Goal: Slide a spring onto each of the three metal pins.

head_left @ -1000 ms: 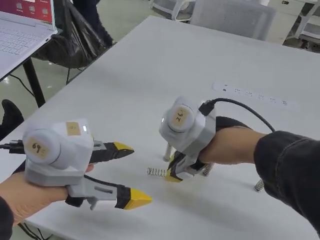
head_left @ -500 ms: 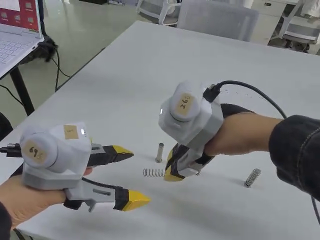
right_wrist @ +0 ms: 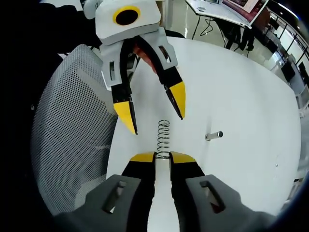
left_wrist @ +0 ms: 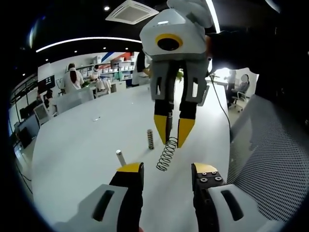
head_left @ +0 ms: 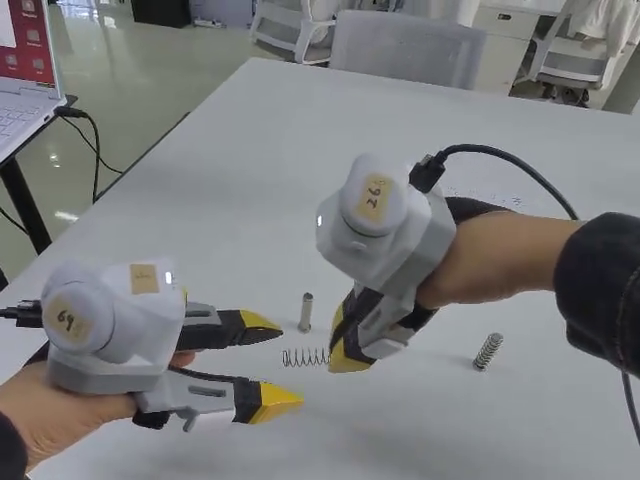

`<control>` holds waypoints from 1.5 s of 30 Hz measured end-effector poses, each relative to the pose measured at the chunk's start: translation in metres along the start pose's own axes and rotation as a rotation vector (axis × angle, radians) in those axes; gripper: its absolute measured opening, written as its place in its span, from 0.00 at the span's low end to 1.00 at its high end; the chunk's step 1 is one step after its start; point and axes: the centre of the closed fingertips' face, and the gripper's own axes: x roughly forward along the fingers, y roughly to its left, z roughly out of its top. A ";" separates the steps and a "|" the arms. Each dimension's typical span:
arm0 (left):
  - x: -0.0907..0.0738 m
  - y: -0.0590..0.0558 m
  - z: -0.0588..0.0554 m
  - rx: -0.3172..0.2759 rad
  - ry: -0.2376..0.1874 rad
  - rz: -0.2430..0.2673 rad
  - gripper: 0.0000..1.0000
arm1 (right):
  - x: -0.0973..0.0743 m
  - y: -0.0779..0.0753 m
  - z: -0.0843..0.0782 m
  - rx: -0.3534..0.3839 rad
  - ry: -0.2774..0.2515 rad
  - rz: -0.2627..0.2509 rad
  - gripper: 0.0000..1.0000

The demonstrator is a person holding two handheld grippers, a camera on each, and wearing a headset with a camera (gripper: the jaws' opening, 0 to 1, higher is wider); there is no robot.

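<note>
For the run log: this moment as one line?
right hand-held gripper: shut on thin wire coil spring | left hand-held gripper: open, empty | short grey metal pin: upright, bare

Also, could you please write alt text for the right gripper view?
The right gripper, jaws shut, pinches one end of a spring over the white table. The left gripper faces it, open, and a bare metal pin sits off to one side.

A grey chair (head_left: 405, 48) stands beyond the white table (head_left: 270, 150), laptop (head_left: 25, 85) nearby.
</note>
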 end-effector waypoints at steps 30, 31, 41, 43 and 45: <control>0.010 -0.019 0.003 0.112 0.012 -0.059 0.09 | -0.010 0.020 -0.003 -0.028 0.020 0.023 0.13; 0.011 -0.019 0.003 0.114 0.013 -0.058 0.09 | -0.010 0.020 -0.003 -0.028 0.021 0.022 0.13; 0.012 -0.020 0.001 0.117 0.023 -0.063 0.08 | -0.014 0.020 0.003 -0.038 0.008 0.009 0.13; 0.012 -0.020 0.000 0.116 0.024 -0.064 0.08 | -0.015 0.020 0.005 -0.041 0.005 0.007 0.13; 0.012 -0.020 0.000 0.111 0.025 -0.062 0.08 | -0.016 0.020 0.008 -0.046 -0.003 0.001 0.13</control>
